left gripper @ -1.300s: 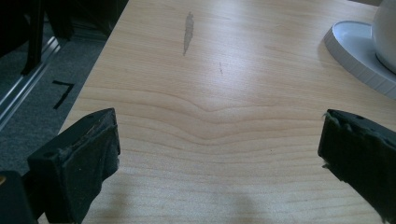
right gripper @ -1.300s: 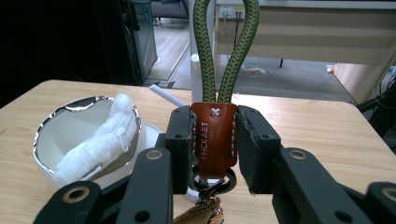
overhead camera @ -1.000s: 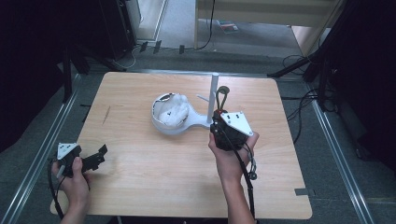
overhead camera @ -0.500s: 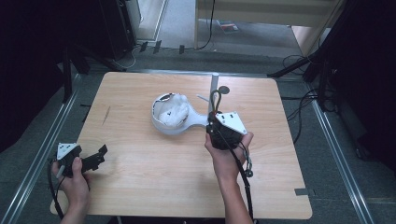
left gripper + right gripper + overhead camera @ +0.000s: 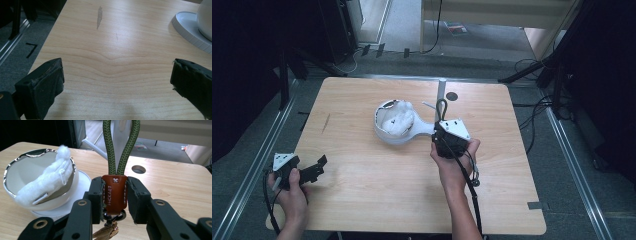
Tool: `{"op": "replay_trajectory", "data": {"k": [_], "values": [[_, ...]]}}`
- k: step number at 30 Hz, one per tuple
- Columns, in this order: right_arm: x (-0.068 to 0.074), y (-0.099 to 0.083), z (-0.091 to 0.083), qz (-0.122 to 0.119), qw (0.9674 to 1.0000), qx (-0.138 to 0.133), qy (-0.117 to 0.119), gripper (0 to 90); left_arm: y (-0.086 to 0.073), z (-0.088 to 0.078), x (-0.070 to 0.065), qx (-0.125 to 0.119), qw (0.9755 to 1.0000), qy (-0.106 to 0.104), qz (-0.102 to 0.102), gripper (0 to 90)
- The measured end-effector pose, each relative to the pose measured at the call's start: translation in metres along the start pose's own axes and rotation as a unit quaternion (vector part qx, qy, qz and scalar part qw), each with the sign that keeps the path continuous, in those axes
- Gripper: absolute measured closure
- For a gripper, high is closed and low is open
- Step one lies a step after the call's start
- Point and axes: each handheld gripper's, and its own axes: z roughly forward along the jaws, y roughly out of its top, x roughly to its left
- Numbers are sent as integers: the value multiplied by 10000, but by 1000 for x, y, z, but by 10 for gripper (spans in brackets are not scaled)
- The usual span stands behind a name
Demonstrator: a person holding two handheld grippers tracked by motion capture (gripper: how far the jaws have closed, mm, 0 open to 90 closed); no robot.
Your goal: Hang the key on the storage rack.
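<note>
The big wooden worktop carries one white bowl, and the bowl sits on one white saucer near the middle of the worktop. Inside the bowl lies one fluffy white lump, like cotton wool. Just to the right of the bowl is the right hand-held gripper. Its jaws are nearly closed and they pinch one brown leather tag. One green rope loop stands up from the tag, and some small metal bits hang under it, so it looks like a key strap. There are two hand-held grippers in all. The left hand-held gripper rests at the near left corner, well apart from the bowl, with its jaws wide open and nothing between them. I think the step in hand is carrying the key strap, held up off the worktop, to a place by the bowl. The next move needs a slow lowering, maybe into the bowl or onto the worktop beside it, then the jaws opening so the strap drops free without knocking the bowl.
</note>
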Motion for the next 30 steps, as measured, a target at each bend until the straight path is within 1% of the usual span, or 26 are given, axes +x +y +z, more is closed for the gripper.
{"op": "replay_trajectory", "data": {"k": [3,5,8,13,15,20,25,28,30], "values": [[-1,-1,3,33,10000,-2,-81,675,0,0,0,1,10000,-8,-1,0],[-2,-1,5,68,10000,12,-28,674,0,0,0,1,10000,-11,-8,0],[-2,-1,9,54,10000,22,-51,673,0,0,0,-3,10000,-14,-7,0],[-3,-1,15,127,9999,67,-29,670,0,0,0,-4,10000,-14,-15,0],[-3,0,18,170,9998,111,34,670,0,0,0,-3,10000,-12,-13,0],[-3,2,24,102,9999,90,-33,666,0,0,0,4,10000,-18,-5,0],[-2,5,30,63,9999,102,6,668,0,0,0,9,10000,-25,3,0],[-2,4,30,109,9999,108,32,638,0,0,0,-6,10000,-33,-25,0],[-2,4,30,104,9999,103,46,615,0,0,0,6,10000,-34,-5,0]]}}
